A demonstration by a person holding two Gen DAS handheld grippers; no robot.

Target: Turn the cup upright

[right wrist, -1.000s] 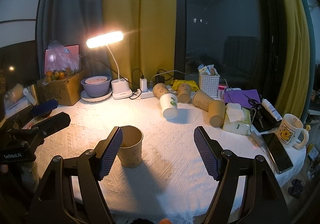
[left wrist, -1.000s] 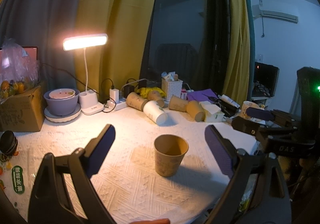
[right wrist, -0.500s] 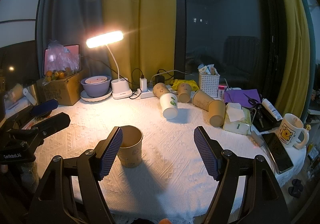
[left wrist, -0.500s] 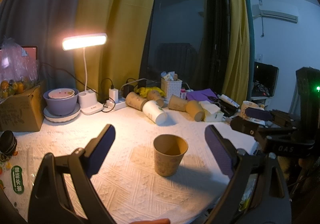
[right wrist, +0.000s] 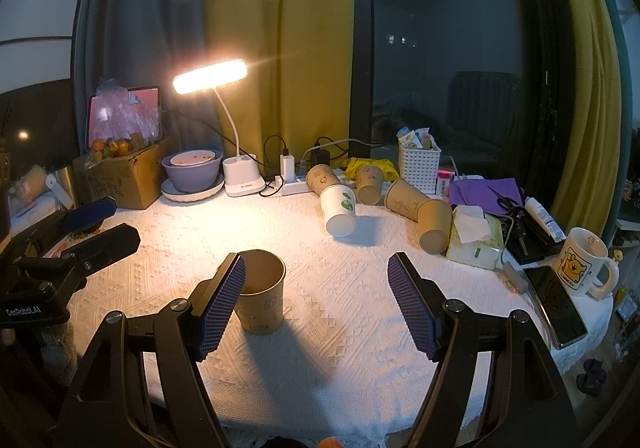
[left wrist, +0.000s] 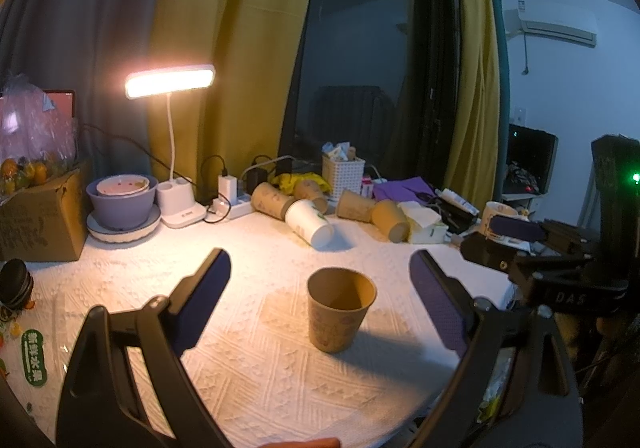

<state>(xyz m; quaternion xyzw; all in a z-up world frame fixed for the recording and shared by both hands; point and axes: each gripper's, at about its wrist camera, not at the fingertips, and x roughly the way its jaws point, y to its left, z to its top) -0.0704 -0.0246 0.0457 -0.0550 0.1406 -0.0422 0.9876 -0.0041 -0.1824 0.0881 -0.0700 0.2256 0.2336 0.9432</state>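
And there it is, the brown paper cup (left wrist: 340,314) stands upright on the white textured cloth of the table (left wrist: 280,376), mouth up, throwing a long shadow away from the desk lamp (left wrist: 170,79). The left gripper (left wrist: 320,300) hangs just short of it with its fingers (left wrist: 206,298) spread wide, holding nothing; the cup sits between the two blue pads in that view, touching neither. Over on the right wrist camera the right gripper (right wrist: 316,300) is spread wide as well and empty, and the cup (right wrist: 262,292) shows just behind its left pad, partly hidden by it; whether pad and cup touch I cannot tell. The left gripper (right wrist: 96,224) pokes in at the left edge of that same view, and the right gripper (left wrist: 516,236) shows at the right edge of the left camera.

Further back, a white paper cup (right wrist: 340,210) lies on its side among several brown ones, also tipped over. A purple bowl (left wrist: 120,202) rests on a plate beside the lamp base, a white basket (right wrist: 419,168) stands by the window, and a tissue box (right wrist: 476,240), a phone (right wrist: 558,304) and a cartoon mug (right wrist: 584,268) crowd the right edge
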